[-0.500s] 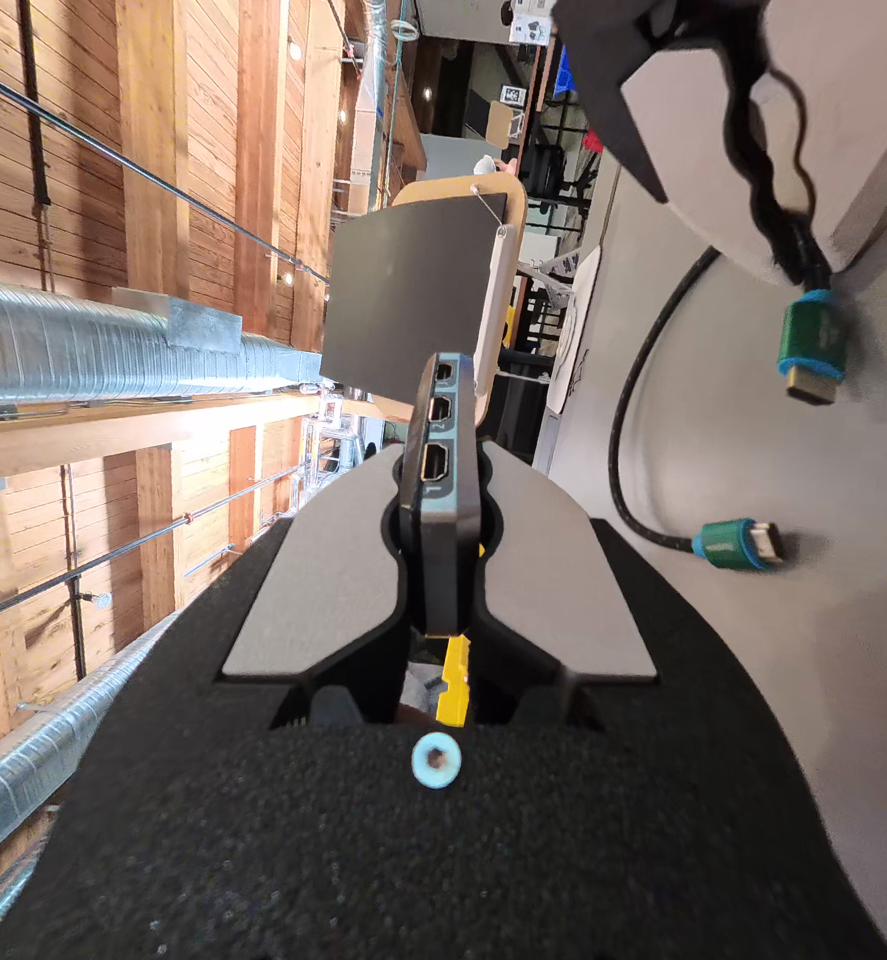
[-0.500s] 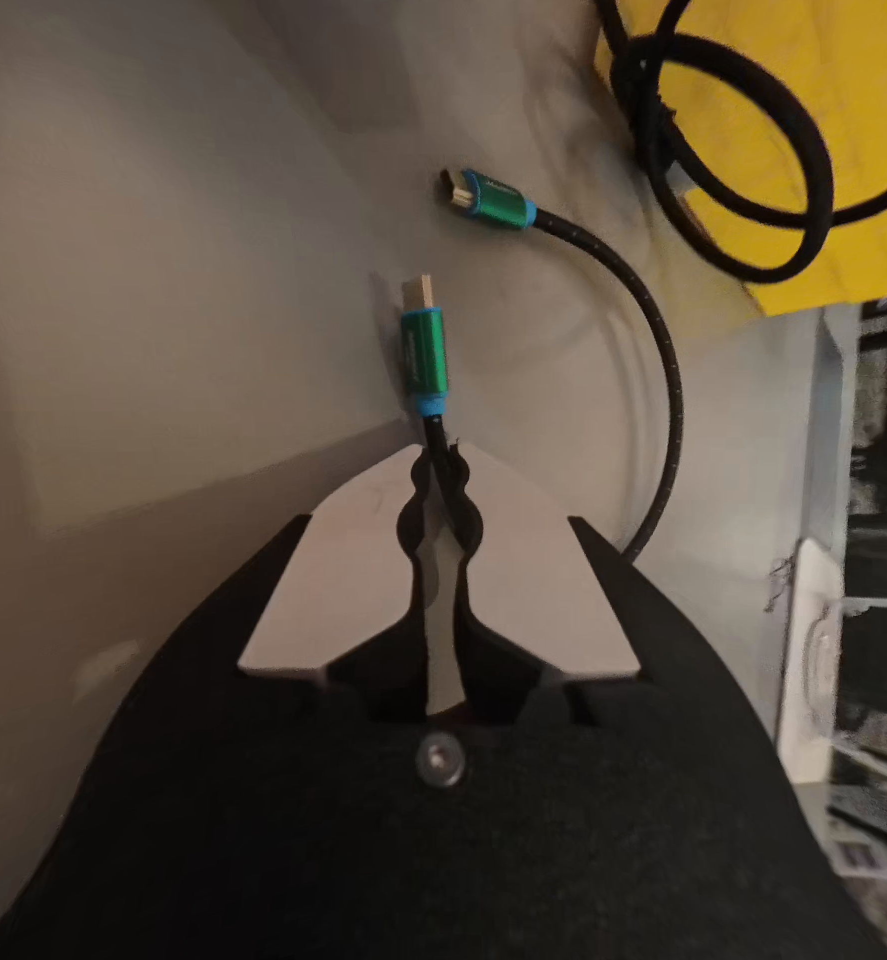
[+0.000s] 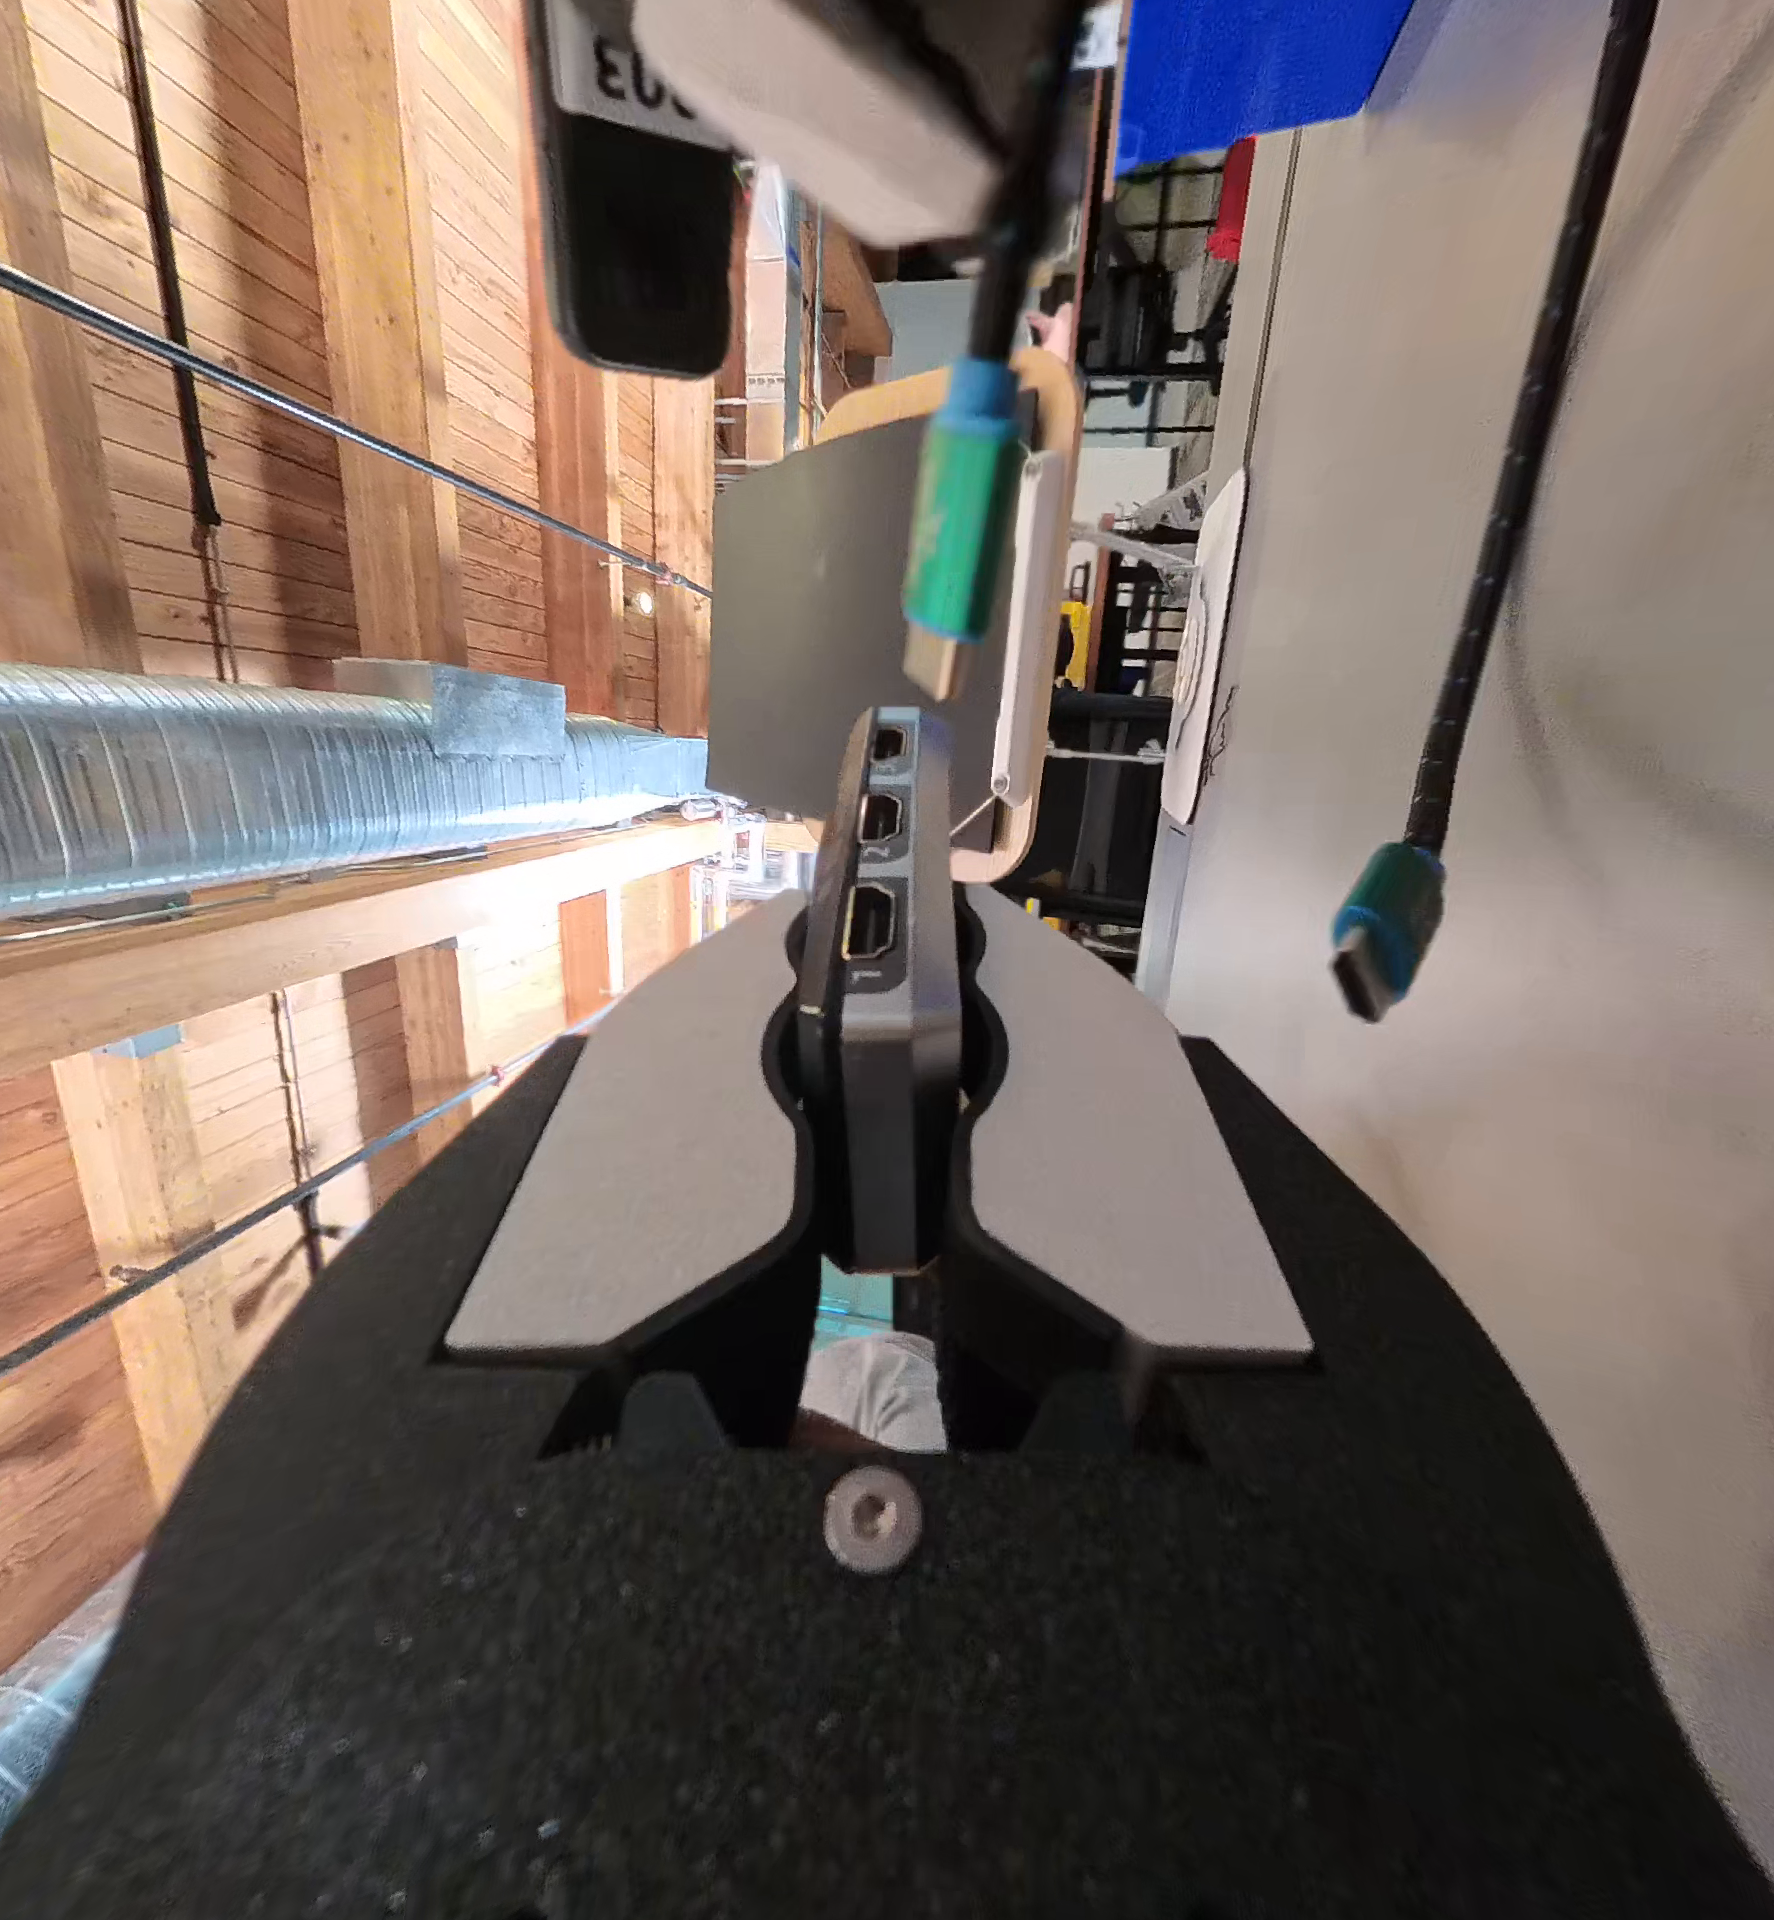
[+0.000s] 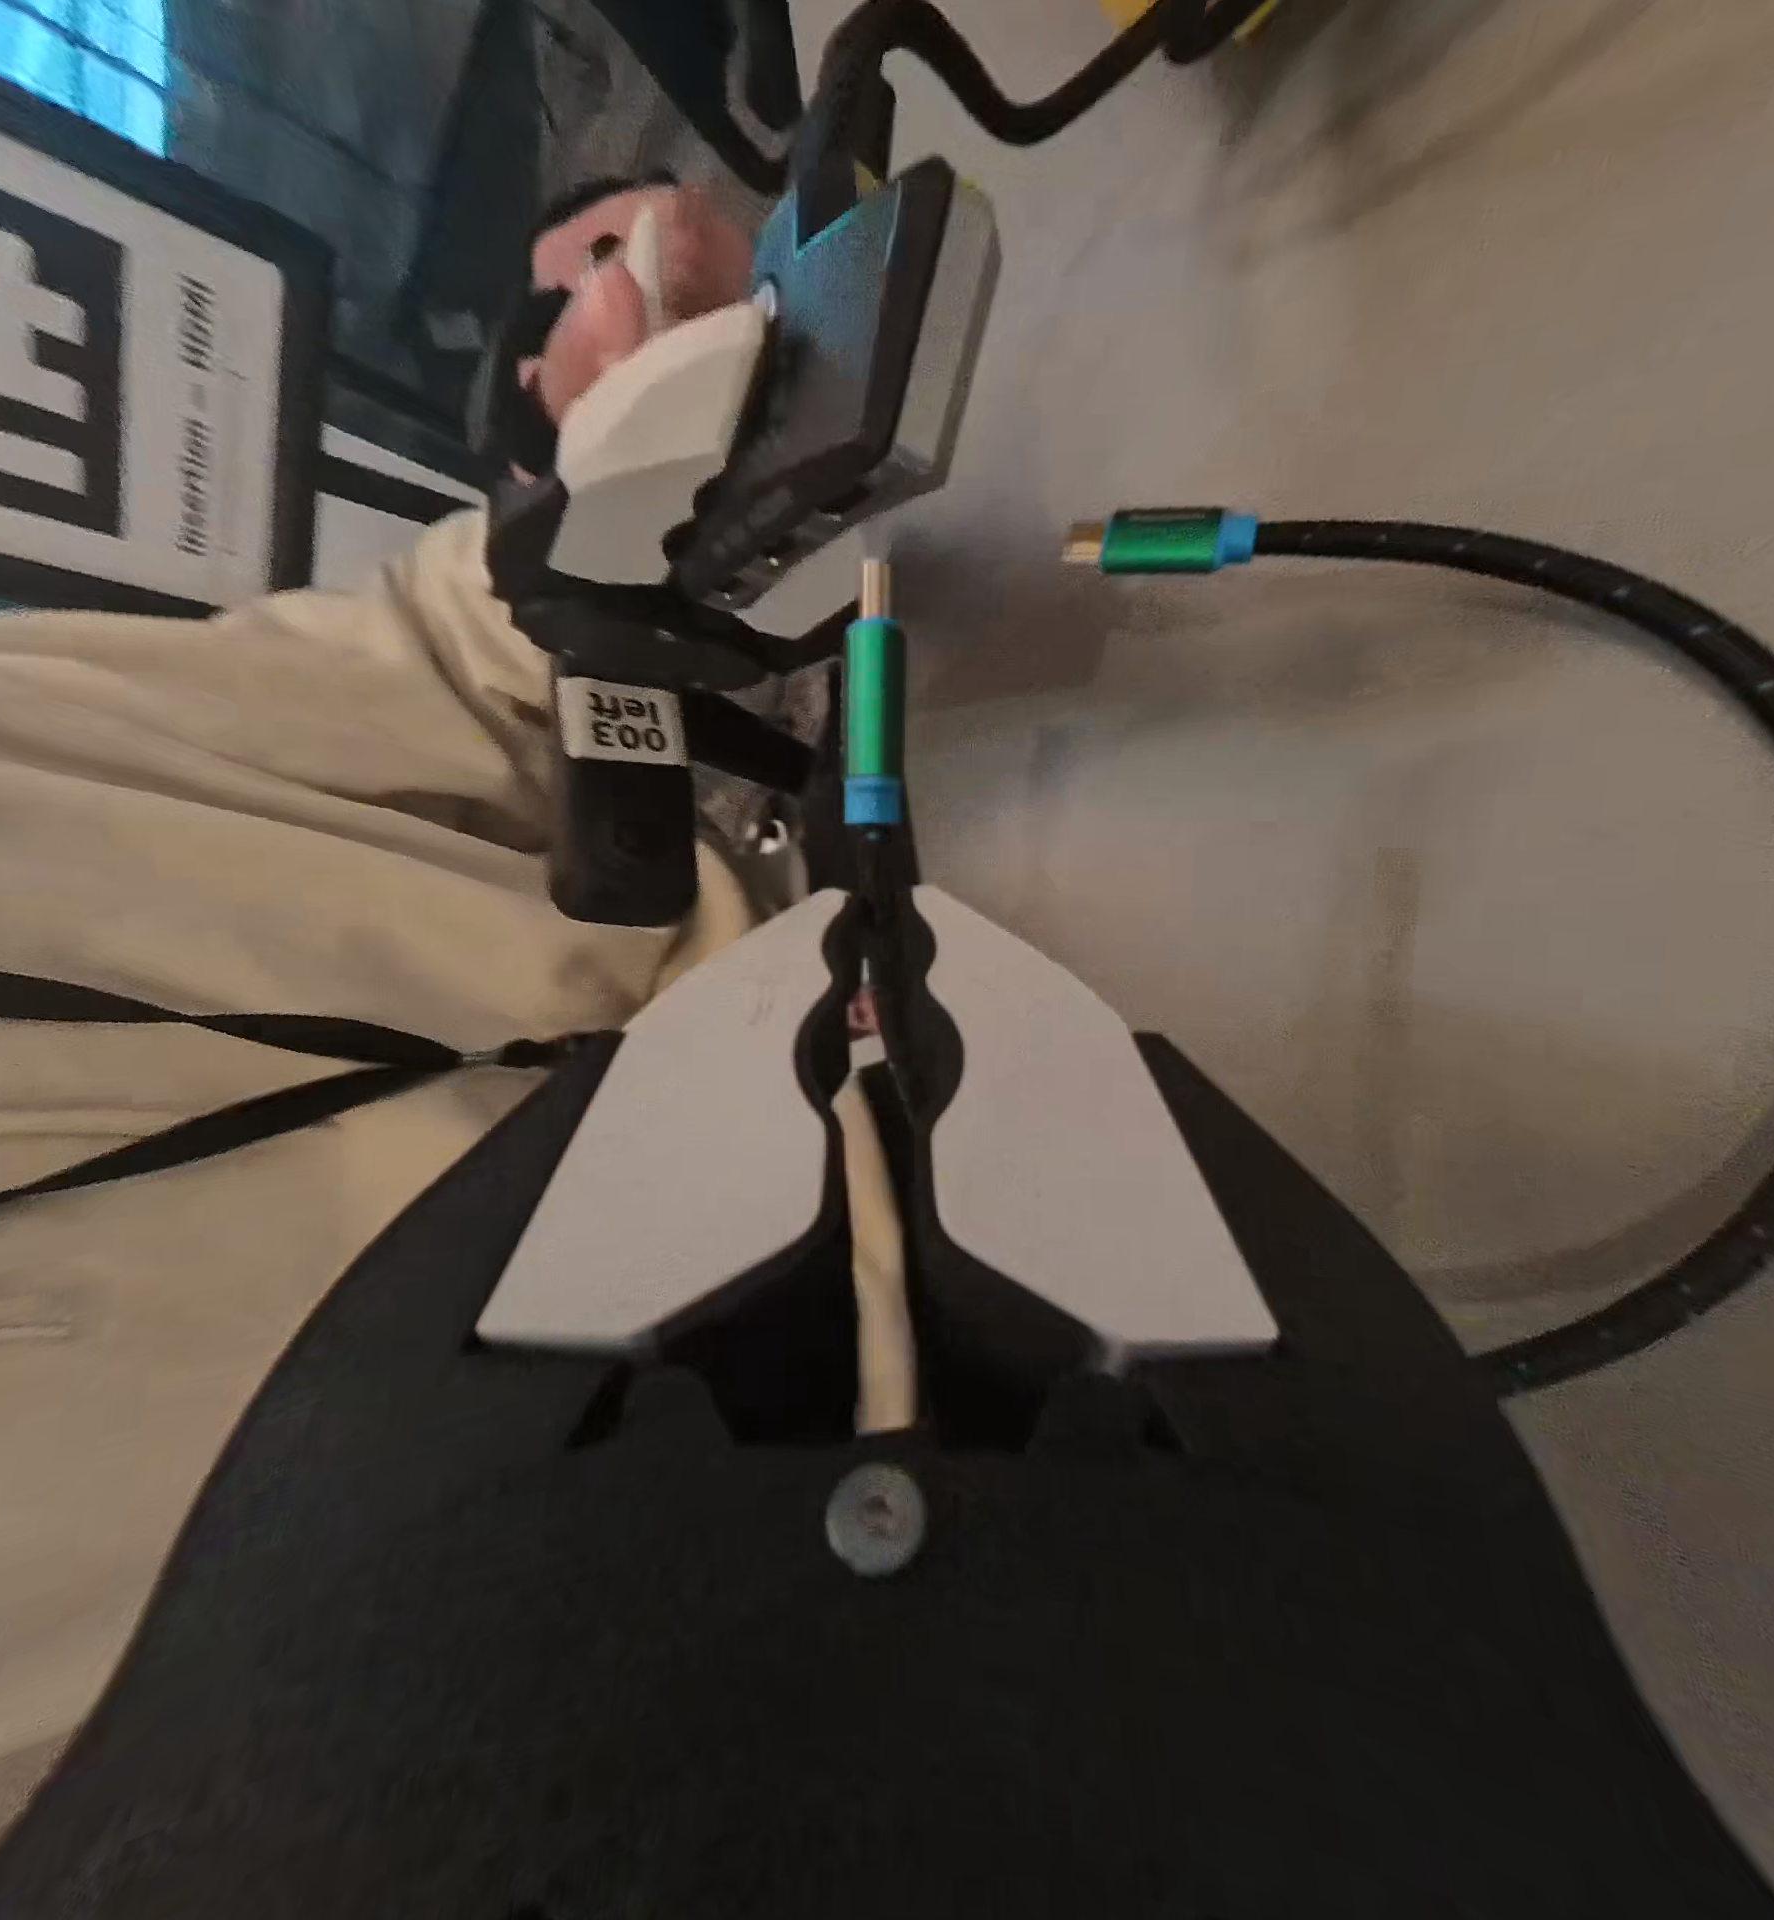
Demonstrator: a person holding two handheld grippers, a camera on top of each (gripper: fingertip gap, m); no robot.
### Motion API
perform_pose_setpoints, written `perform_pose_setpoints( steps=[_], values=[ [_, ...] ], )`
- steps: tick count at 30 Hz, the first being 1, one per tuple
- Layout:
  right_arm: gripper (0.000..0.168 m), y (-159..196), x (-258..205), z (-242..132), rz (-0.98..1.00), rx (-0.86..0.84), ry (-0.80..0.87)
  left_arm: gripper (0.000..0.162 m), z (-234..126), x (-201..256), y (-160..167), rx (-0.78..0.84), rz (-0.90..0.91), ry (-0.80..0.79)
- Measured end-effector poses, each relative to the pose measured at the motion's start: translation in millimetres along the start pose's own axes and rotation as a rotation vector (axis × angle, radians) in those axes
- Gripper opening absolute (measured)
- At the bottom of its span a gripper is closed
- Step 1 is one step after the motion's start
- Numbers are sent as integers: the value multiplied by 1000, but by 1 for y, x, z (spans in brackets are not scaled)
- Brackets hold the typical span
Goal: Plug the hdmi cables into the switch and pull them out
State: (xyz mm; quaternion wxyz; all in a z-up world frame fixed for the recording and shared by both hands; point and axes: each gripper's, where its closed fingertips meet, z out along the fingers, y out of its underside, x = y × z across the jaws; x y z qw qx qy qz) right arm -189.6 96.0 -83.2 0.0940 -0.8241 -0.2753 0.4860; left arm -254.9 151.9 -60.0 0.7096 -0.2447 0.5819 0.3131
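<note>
The switch, a dark slim box, sits clamped between your left gripper fingers, held edge-on so its row of three ports faces away from the camera, lifted clear of the grey surface. In the right wrist view you see the same switch farther off, with a black cable already entering its far end.

Your right gripper has its fingers closed on the braided cable just behind the held plug, a green connector with a blue collar and a bare metal tip. That tip points toward the switch's port edge and stands just short of it, not yet inserted. In the left wrist view the held plug hangs just above the farthest port, slightly tilted and blurred.

A second plug of the same green and blue make lies loose to the side, its braided black cable curving in a wide loop over the surface. From the left wrist view that second plug is well apart from the switch, to the right.

Your cream sleeve fills the left of the right wrist view.
</note>
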Motion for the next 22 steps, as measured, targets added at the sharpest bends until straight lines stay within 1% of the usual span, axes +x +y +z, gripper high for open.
perform_pose_setpoints(
  steps=[4, 8, 10, 12, 17, 22],
  values=[
    [5, -1, -15, -3, 166, 29, -156, 22, 0, -2, -6, 11, 1, -21],
    [5, 0, -18, 4, 242, 45, -209, 22, -1, -6, -8, 17, 1, -39],
    [5, -1, -25, 3, 248, 63, -265, 22, -2, -7, -8, 18, 1, -44],
    [5, 0, -22, 4, 256, 66, -254, 22, -3, -9, -8, 27, 1, -58],
    [5, -2, -36, -1, 277, 122, -382, 22, -4, -16, -10, 50, 11, -102],
    [5, 3, -37, 3, 293, 164, -431, 22, -6, -25, -14, 68, 0, -159]
  ],
)
